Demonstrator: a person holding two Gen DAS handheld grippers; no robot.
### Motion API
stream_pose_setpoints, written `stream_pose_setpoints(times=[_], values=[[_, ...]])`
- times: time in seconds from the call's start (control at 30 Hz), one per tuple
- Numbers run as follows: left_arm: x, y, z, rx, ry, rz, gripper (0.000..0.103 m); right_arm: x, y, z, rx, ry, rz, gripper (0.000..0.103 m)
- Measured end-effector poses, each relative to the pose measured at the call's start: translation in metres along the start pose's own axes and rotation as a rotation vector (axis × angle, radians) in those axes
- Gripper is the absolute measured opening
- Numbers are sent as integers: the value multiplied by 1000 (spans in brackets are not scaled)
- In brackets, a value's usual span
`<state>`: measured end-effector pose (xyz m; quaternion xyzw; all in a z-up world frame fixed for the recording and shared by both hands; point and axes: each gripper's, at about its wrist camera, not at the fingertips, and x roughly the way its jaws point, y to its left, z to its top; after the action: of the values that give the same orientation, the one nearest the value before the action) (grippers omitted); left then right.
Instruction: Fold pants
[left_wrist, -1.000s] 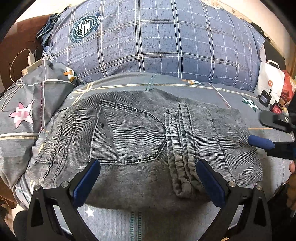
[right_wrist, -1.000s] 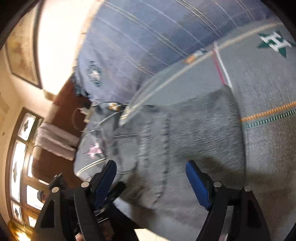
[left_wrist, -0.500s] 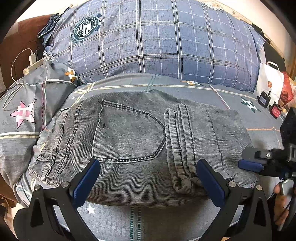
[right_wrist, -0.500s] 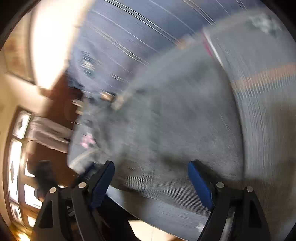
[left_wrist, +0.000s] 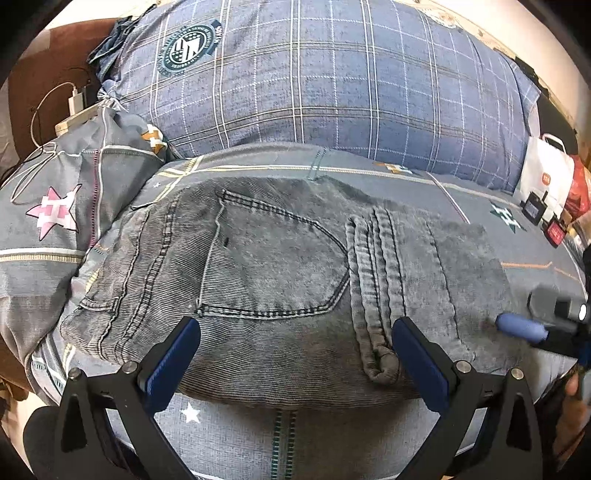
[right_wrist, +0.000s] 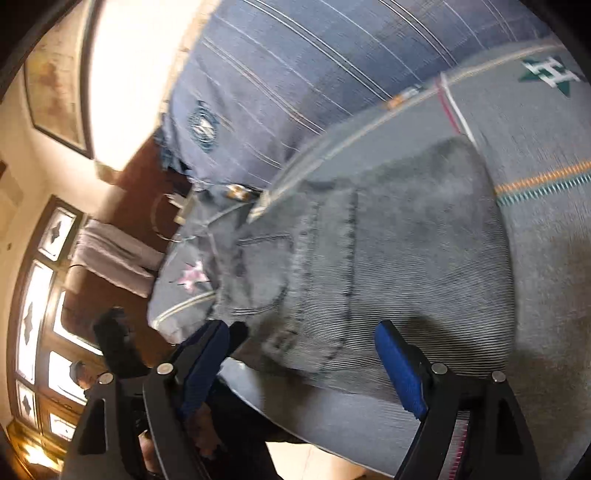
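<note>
Charger (left_wrist: 75, 103): white block with a white cable, far left on the brown surface beside the bed; small in the view
Star pillow (left_wrist: 51, 214): grey, with a pink star, at the left edge of the bed; it lies just beside the waistband end of the pants
Plaid duvet (left_wrist: 332, 81): blue check with a round crest, bunched along the far side of the bed behind the pants
Pants (left_wrist: 280, 280): grey denim, folded into a flat block on the grey bedsheet (left_wrist: 332, 435); waistband to the left, back pocket facing up in the middle, stacked leg hems lying across the right half; the near edge sits close to the front edge of the bed
Left claw (left_wrist: 295, 354): jaws wide apart and holding nothing; it hangs over the near edge of the pants, one blue pad by the pocket's lower corner, the other beside the hems
Right claw (right_wrist: 303, 358): jaws also wide apart with nothing gripped; in the left wrist view its blue fingertip (left_wrist: 521, 328) shows by the right end of the pants; whether it touches the cloth I cannot tell; the right wrist view is blurred
White bag (left_wrist: 546, 177): stands at the far right of the bed, with small dark boxes just in front of it
</note>
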<state>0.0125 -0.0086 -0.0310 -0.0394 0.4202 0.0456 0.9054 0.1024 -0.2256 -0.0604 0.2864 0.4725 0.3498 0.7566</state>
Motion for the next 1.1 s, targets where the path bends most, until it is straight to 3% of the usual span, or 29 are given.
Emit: stream_pose_setpoints(times=[0.1, 0.3, 0.4, 0.57, 0.7, 0.9, 1.1], values=[[-4, -2, -1, -5, -3, -3, 103, 19, -18, -9, 36, 74, -58, 84], [-11, 0, -6, -10, -11, 16, 103, -4, -1, -9, -31, -9, 39, 84], [-14, 6, -7, -32, -8, 22, 103, 11, -24, -16, 36, 59, -18, 84], [-21, 18, -11, -69, -15, 39, 103, -5, -16, -12, 8, -34, 35, 84], [-22, 21, -11, -91, -5, 36, 103, 7, -29, -16, 39, 22, 11, 83], [-32, 22, -13, -83, -31, 29, 103, -10, -21, -14, 2, -47, 34, 84], [-34, 52, -18, -171, -40, 39, 103, 1, -28, -17, 43, -4, -22, 84]])
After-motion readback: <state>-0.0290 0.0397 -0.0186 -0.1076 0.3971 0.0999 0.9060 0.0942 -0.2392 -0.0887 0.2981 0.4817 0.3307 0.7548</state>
